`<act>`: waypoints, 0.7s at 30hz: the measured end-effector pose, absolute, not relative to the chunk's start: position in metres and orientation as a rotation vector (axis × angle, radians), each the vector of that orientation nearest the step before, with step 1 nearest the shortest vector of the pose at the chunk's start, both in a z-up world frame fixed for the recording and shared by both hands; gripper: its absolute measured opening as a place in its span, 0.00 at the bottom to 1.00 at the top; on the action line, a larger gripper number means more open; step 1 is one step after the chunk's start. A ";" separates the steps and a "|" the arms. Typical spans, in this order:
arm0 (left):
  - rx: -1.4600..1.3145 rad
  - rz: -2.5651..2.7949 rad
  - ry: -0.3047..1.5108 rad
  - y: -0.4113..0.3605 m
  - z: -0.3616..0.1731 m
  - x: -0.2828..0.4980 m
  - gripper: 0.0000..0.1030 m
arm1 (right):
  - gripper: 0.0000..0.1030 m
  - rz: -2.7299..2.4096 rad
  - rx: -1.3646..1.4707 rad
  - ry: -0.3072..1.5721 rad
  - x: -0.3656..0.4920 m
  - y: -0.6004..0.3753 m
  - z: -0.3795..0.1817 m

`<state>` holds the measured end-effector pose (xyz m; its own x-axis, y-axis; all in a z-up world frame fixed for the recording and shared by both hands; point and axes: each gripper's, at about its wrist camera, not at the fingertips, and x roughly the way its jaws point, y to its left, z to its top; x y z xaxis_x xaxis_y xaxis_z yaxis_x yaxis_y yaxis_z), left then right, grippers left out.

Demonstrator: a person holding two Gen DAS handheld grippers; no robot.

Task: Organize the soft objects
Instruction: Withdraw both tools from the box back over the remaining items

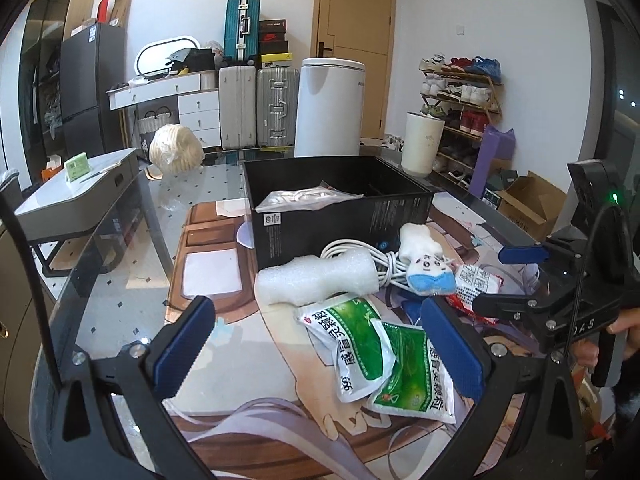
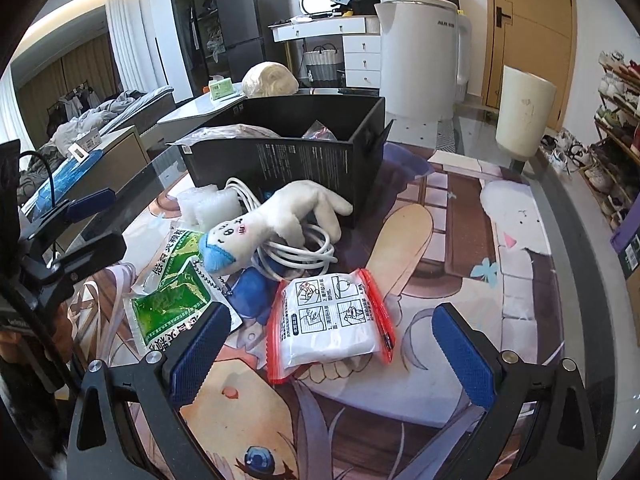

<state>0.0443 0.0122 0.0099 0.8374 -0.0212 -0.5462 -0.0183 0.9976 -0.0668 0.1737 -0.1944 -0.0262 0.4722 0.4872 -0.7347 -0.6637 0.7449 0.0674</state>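
Tongs, left (image 1: 320, 344) and right (image 2: 340, 348), gape empty above worktop (image 2: 460, 208) clutter; black box (image 2: 304, 160) seemingly holds packets.

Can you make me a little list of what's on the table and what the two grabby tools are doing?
box: black cardboard box, open top, plastic bags inside
plush: white plush toy with a blue mask, lying on a coiled white cable
foam: white foam piece beside the cable
packets: two green medicine packets, overlapping
pouch: red-edged zip bag, flat on the mat
left tool: open, empty
right tool: open, empty, zip bag between its fingers
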 end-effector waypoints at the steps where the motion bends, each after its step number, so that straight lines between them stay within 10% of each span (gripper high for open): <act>1: -0.065 -0.004 0.580 0.011 0.009 0.044 1.00 | 0.99 0.712 -0.239 0.820 0.174 -0.194 -0.027; 21: 0.025 -0.082 0.649 -0.015 0.002 0.042 1.00 | 0.98 0.727 -0.293 0.851 0.175 -0.183 -0.040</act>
